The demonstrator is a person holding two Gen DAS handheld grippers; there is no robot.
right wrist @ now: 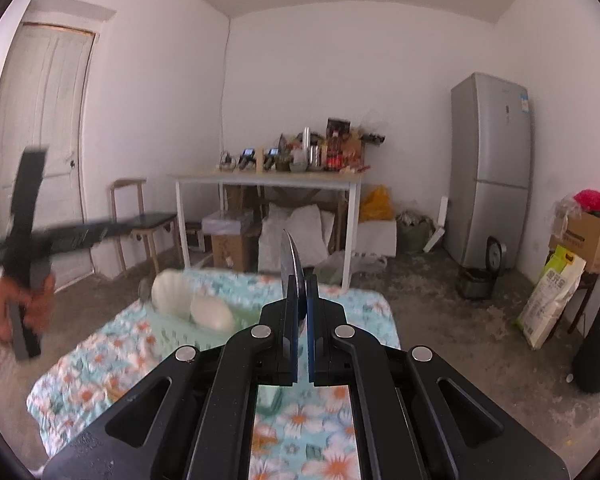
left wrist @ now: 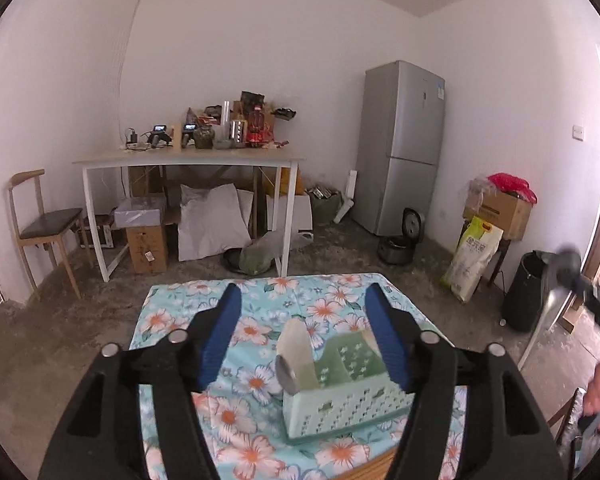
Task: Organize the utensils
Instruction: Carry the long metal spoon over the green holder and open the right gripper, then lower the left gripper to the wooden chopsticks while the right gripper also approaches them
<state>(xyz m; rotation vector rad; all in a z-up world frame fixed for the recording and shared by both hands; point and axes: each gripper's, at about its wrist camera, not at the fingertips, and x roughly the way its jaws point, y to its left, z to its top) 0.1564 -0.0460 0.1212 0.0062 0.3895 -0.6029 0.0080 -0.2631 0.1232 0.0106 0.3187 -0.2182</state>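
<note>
Your left gripper (left wrist: 302,336) hangs above the counter (left wrist: 256,384) with its blue fingers (left wrist: 220,336) spread wide apart and nothing between them. Right below it sits the pale green basket (left wrist: 348,408) on the floral cloth, a perforated plastic organiser with compartments. Already in the basket: a metal spoon (left wrist: 286,372), bowl up, leaning against two pale translucent scoops or spoons (left wrist: 296,344); I can't tell which compartment they stand in. The right wrist view shows those same pale utensils as two white blurred rounded shapes sticking up from the basket.

Your right gripper (right wrist: 302,312) is clamped together on a thin metal utensil (right wrist: 292,264), seen edge-on, curved tip pointing up and away. It looks like a spoon or ladle bowl, but I can't say for sure from this angle. In the left wrist view, that gripper shows at the far right edge, blurred, well apart from the basket and off the counter's side.

Progress, as a judgement: partly done. At least three pieces are in the basket and one is in hand, not yet placed. No loose utensils show on the cloth, though much of the counter is hidden behind the grippers, so more may remain. What's left is likely dropping the held piece into a free compartment.
</note>
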